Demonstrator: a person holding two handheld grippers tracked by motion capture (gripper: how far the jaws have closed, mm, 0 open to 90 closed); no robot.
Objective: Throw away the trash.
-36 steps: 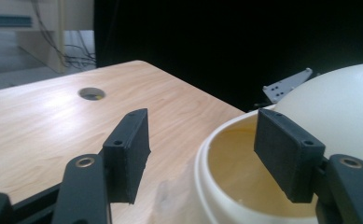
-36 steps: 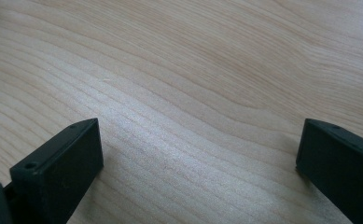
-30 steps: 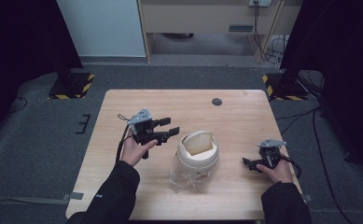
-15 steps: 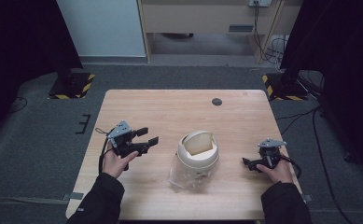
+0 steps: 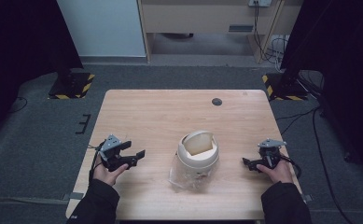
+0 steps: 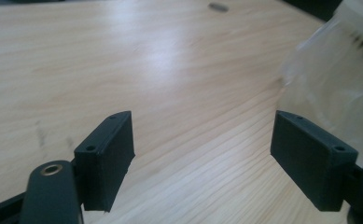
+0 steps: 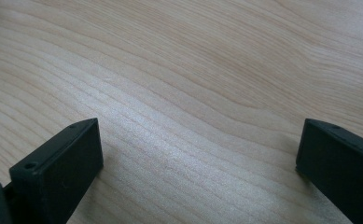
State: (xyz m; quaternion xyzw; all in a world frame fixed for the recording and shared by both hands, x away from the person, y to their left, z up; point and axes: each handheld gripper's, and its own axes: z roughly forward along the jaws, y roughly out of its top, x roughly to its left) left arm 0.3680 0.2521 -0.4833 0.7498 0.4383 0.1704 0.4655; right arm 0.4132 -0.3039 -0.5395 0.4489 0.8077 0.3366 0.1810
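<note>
A small white bin (image 5: 198,156) with a swing lid stands in the middle of the wooden table (image 5: 160,116), with a clear plastic bag (image 5: 181,177) loose around its base. My left gripper (image 5: 135,150) sits low near the table's left front and points right toward the bin, well apart from it. Its jaws have just been opening and stand open with nothing between them. In the left gripper view the left gripper (image 6: 202,123) frames bare wood, and the clear bag (image 6: 328,79) is at the right. My right gripper (image 5: 247,163) rests at the right front, open over bare wood (image 7: 195,126).
A small dark round spot (image 5: 217,101) lies near the table's far edge; it also appears as a dark spot (image 6: 218,6) in the left gripper view. Grey carpet surrounds the table. Cables and yellow-black striped stand feet (image 5: 72,86) lie on the floor beyond.
My left gripper has pulled away from the bin, moving left, lower and toward the near edge, with its jaws spreading wider. The right hand and the bin have stayed still.
</note>
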